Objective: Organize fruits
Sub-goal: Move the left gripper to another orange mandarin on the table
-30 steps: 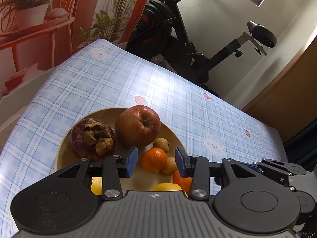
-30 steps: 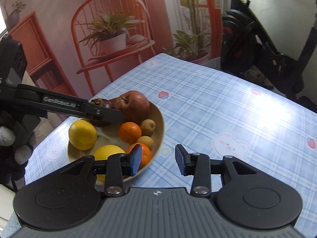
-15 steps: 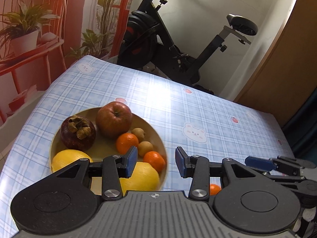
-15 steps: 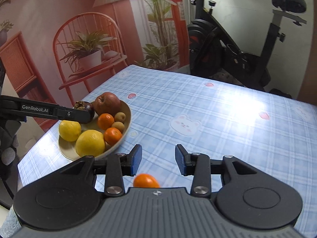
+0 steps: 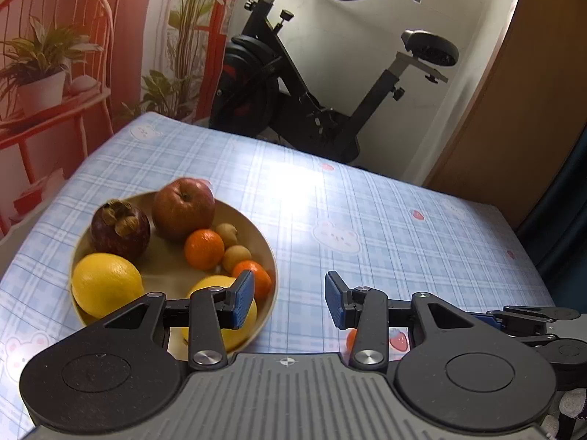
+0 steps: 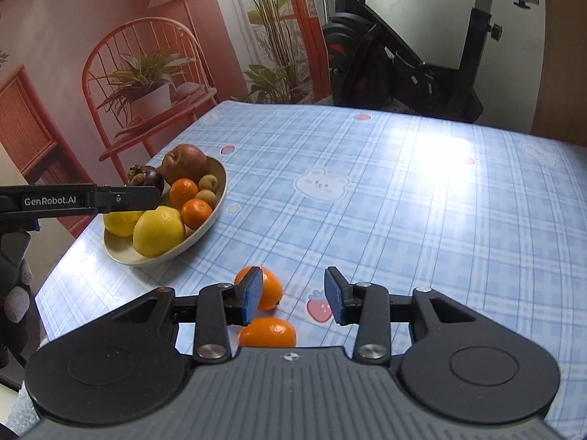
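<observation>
A beige bowl (image 5: pixel 270 304) on the blue checked tablecloth holds a red apple (image 5: pixel 182 207), a mangosteen (image 5: pixel 120 229), two lemons (image 5: pixel 106 284), two tangerines (image 5: pixel 204 249) and small brown fruits (image 5: pixel 236 256). My left gripper (image 5: pixel 290 300) hovers open and empty just right of the bowl. In the right wrist view the bowl (image 6: pixel 165 255) sits at the left. Two loose tangerines (image 6: pixel 271 288) (image 6: pixel 268 332) lie on the cloth. My right gripper (image 6: pixel 293 295) is open above them, its left finger in front of the farther one. Nothing is between its pads.
An exercise bike (image 5: pixel 293 102) stands beyond the table's far edge, with a wooden door (image 5: pixel 513 128) to its right. The left gripper's arm (image 6: pixel 91 200) reaches over the bowl, held by a gloved hand (image 6: pixel 14 293). Bare tablecloth (image 6: pixel 403 201) spreads right of the bowl.
Both grippers have drawn back from the bowl and to the right of it. The bowl now looks smaller and farther left, and two loose tangerines have come into the right wrist view.
</observation>
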{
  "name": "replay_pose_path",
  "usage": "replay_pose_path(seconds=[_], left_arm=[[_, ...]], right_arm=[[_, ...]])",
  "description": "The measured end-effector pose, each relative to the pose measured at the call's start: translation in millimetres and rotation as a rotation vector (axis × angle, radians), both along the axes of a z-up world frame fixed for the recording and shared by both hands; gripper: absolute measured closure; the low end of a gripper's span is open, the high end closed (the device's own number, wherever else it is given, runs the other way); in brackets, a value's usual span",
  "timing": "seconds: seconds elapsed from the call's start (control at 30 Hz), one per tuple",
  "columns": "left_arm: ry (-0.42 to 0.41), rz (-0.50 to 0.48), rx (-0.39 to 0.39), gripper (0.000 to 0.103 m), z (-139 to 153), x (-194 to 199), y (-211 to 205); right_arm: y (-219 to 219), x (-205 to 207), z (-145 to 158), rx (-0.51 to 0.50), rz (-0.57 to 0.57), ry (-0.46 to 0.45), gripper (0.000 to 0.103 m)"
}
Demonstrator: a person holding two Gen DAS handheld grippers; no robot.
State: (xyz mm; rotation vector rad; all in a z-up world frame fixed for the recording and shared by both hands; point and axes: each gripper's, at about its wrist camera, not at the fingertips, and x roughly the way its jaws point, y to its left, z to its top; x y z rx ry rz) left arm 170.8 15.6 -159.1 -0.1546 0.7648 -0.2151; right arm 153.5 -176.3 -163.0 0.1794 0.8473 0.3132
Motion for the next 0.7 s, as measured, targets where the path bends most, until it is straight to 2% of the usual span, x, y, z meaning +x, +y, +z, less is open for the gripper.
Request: replay_pose_path(seconds=[0.17, 0.27, 0.4, 0.57, 0.7], left_arm=[[0.066, -0.051, 0.007, 0.058, -14, 1, -13], [0.081, -0.047, 0.043, 0.058, -20, 4, -18], [0.089, -0.045, 0.037, 0.058, -25, 5, -22], [0.098, -0.019, -0.036, 0.058, -31, 7, -18], [0.098, -0.016, -0.027, 0.058, -35, 4, -16]], right_arm=[[3, -5, -3, -0.044, 0.044, 0.022, 0.059], [6, -10, -7, -0.076, 0.088, 0.029, 0.059], [11, -14, -8, -0.093, 0.145, 0.031, 0.055], [15, -12, -13, -0.061, 0.172, 0.044, 0.051], [21, -10, -18, -0.03, 0.203, 0.075, 0.05]])
